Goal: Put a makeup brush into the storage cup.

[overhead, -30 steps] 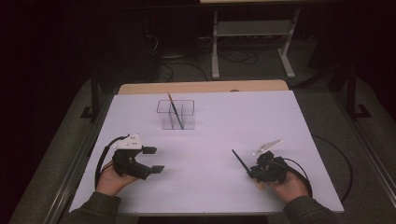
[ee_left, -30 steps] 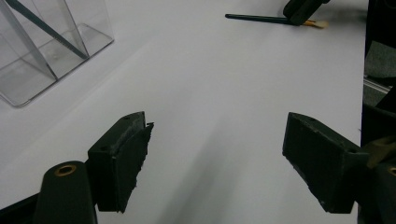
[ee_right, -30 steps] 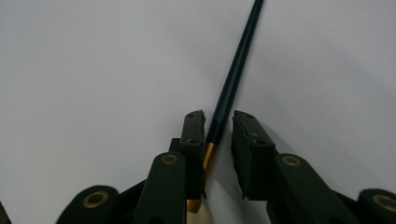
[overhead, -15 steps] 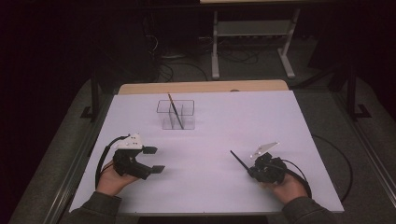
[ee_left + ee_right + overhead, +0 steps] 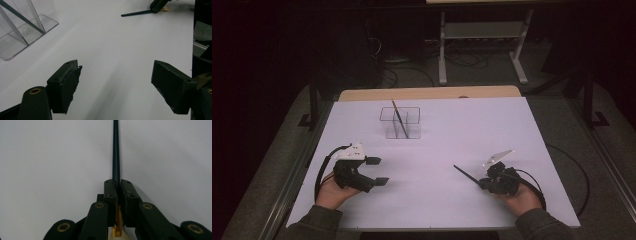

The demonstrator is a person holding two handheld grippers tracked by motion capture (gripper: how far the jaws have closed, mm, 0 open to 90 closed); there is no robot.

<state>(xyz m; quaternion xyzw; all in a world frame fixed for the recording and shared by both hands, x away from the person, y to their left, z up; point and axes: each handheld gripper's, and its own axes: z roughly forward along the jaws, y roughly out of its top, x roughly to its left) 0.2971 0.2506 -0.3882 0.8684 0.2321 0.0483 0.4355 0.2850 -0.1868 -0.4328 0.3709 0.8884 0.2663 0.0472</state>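
Dark surroundings frame the white table [image 5: 512, 130], where one stick [image 5: 399, 119] already leans in the clear box [image 5: 400, 123] while the right gripper [image 5: 482, 183], jaws just closed, clamps a second dark stick [image 5: 116, 150] low near the front edge, yet to be carried over, and the left gripper [image 5: 378, 170] waits open.

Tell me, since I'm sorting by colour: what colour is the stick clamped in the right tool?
Black; the stick shows best in the right gripper view.

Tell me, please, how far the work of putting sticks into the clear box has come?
Done: one dark stick leans inside the clear box. In hand: the right gripper has just closed on a second stick, near the table. Left: carrying it to the box. The left gripper is open, idle.
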